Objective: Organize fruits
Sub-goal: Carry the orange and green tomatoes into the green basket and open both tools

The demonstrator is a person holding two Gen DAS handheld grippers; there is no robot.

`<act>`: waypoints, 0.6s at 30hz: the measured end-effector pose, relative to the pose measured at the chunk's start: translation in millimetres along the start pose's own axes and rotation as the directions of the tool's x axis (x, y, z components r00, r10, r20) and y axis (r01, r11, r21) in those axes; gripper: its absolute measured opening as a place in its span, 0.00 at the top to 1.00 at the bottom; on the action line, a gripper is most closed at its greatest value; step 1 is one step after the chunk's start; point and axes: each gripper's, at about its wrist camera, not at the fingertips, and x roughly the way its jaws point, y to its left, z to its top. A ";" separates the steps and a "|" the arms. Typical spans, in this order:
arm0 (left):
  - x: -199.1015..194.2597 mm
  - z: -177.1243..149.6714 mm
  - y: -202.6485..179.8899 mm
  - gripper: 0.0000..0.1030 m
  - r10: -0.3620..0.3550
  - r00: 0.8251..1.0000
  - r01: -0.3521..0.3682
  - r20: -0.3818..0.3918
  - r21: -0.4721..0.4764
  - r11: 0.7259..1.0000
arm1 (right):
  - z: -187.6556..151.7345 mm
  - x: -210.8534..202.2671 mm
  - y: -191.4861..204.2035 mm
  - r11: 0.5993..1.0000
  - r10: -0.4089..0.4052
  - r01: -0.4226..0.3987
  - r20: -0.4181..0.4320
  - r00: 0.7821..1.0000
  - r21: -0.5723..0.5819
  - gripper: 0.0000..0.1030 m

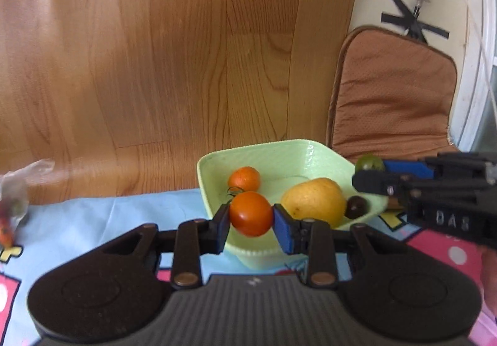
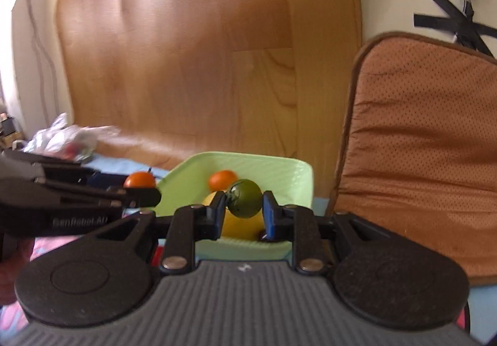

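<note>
Carry step: left gripper (image 1: pixel 251 215) clamped on orange tomato (image 1: pixel 250 213), right gripper (image 2: pixel 243 206) clamped on green tomato (image 2: pixel 244 198), both beside the bowl (image 1: pixel 279 153). Next: position over bowl, release gently

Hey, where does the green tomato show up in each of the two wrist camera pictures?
Left wrist view: the green tomato sits at the right edge, pinched at the tip of the right gripper that reaches in over the bowl's right rim.
Right wrist view: the green tomato is at the centre, clamped between the right gripper's blue pads.
Shared landmark: the light green bowl holding a yellow fruit.
</note>
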 end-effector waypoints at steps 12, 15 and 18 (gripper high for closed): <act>-8.6 9.9 30.0 0.57 0.003 0.999 0.001 0.034 -0.115 0.993 | 0.6 3.0 -27.5 0.997 -0.022 0.019 0.039 0.999 0.071 0.66; -37.2 -0.3 44.4 0.57 0.012 0.998 -0.002 0.057 -0.167 0.986 | -2.0 -17.5 -24.9 0.996 0.010 -0.013 0.041 0.999 0.088 0.66; -68.9 -22.3 58.7 0.57 0.036 0.997 -0.021 0.063 -0.215 0.976 | -13.0 -37.1 -19.5 0.991 0.060 -0.061 0.009 0.998 0.116 0.66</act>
